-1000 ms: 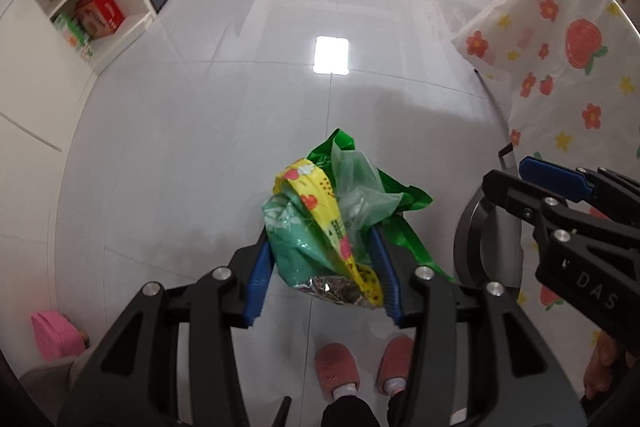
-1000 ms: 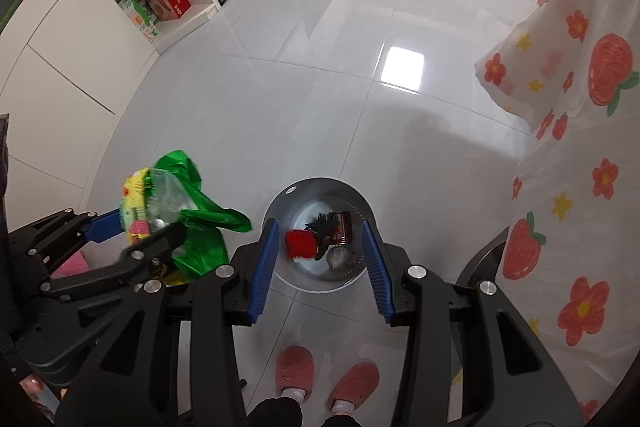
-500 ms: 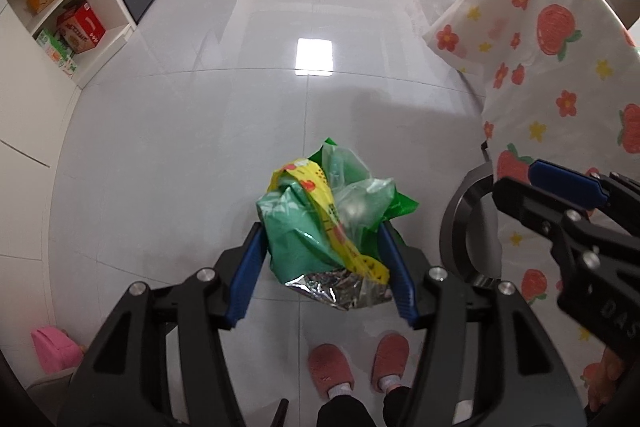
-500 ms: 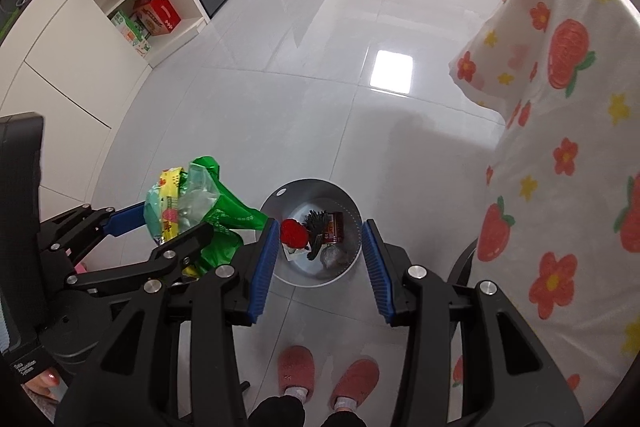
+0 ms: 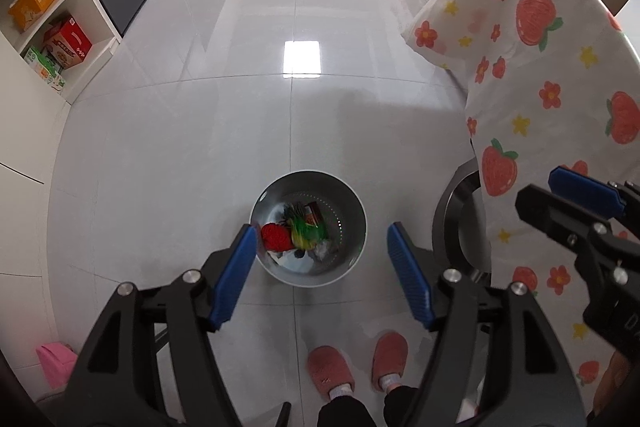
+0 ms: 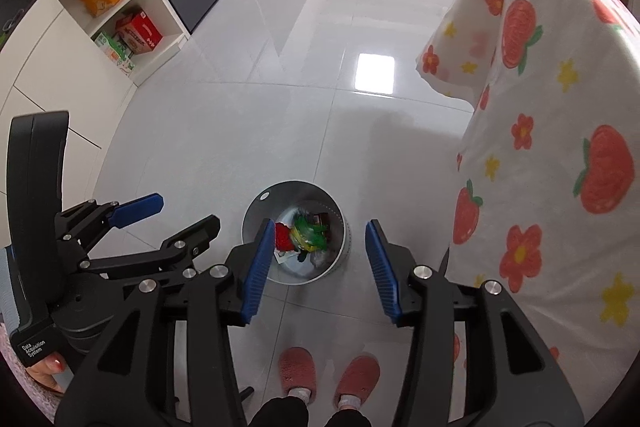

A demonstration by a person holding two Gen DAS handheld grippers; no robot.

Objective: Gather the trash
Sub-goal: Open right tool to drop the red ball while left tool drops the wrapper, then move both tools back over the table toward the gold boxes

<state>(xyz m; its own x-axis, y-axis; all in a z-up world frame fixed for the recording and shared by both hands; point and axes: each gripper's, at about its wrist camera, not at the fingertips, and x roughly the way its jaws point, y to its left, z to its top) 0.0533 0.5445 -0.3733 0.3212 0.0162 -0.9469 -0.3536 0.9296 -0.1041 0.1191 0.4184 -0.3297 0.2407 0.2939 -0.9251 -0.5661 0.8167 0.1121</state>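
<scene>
Trash [image 5: 306, 233] heaped in upright grey bin [image 5: 352, 203], mouth facing up.
Left gripper [image 5: 322, 267] overhead, pointing steeply down, jaws opening, empty; right gripper [image 6: 316, 263] at 3 o'clock, likewise.

both tongs point steeply down, left tongs [image 5: 320, 271] and right tongs [image 6: 316, 263] opening, nothing between.

Both views were bright and evenly lit. Well ahead of the jaws a hard white rectangle of glare [image 5: 302, 59] sat on the glossy floor [image 5: 200, 147], an overhead light mirrored in the tiles. Pale streaks of reflection ran further up the floor. A soft grey shadow [image 6: 404, 143] lay ahead and right of the jaws, beside the tablecloth [image 6: 560, 107]. The fisheye bowed the shelves [image 6: 120, 15] and tile lines, and the corners went black. Focus held, with slight smear on the trash in the bin [image 5: 344, 195].
</scene>
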